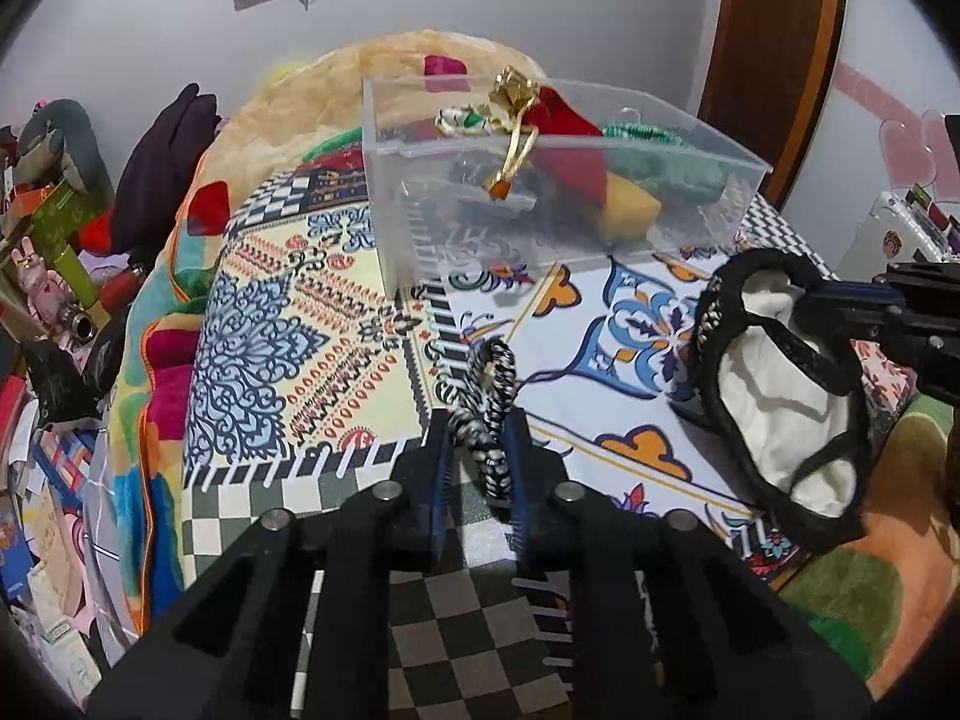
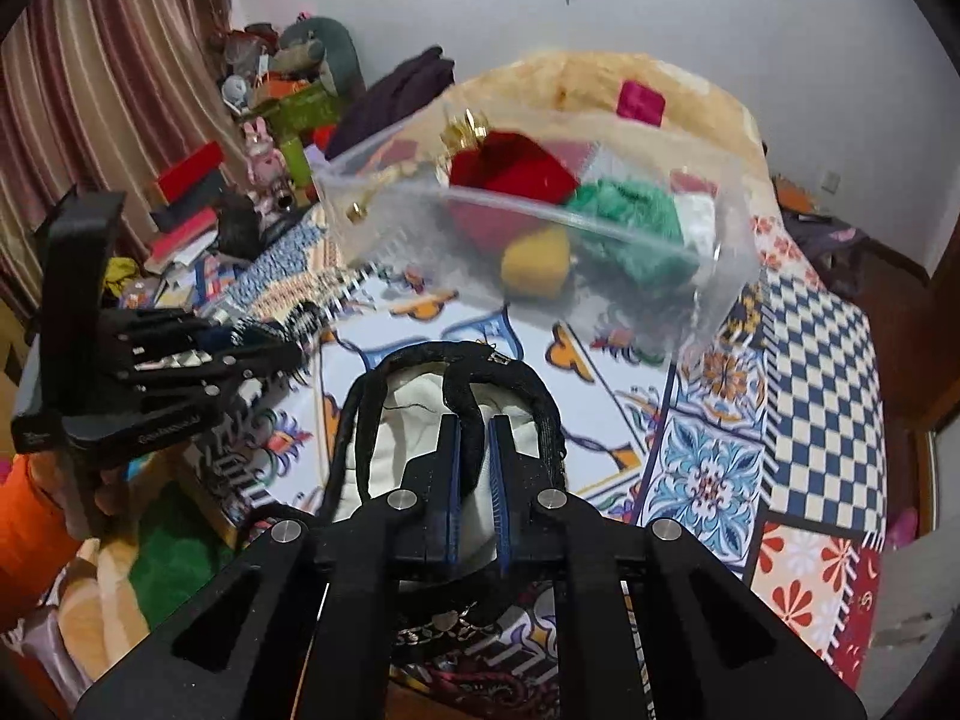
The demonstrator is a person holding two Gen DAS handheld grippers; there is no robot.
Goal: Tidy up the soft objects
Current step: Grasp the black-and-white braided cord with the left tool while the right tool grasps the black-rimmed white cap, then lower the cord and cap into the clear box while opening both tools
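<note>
My left gripper (image 1: 480, 420) is shut on a black-and-white braided cord (image 1: 489, 414), held above the patterned bedspread. My right gripper (image 2: 474, 426) is shut on the rim of a black pouch with a white lining (image 2: 420, 414); the pouch also shows in the left wrist view (image 1: 780, 384), hanging from the right gripper (image 1: 810, 300). A clear plastic box (image 1: 420, 240) stands on the bed ahead and holds a red cloth (image 1: 570, 144), a green knit piece (image 1: 660, 168), a yellow piece (image 1: 630, 210) and a gold-tied item (image 1: 510, 96). The box also shows in the right wrist view (image 2: 720, 276). The left gripper (image 2: 288, 342) is at that view's left.
The bed carries a patterned spread (image 1: 288, 324) and a cream fluffy blanket (image 1: 336, 96) behind the box. A cluttered shelf of toys and boxes (image 1: 54, 252) lies left. A wooden door frame (image 1: 774, 60) stands at the right.
</note>
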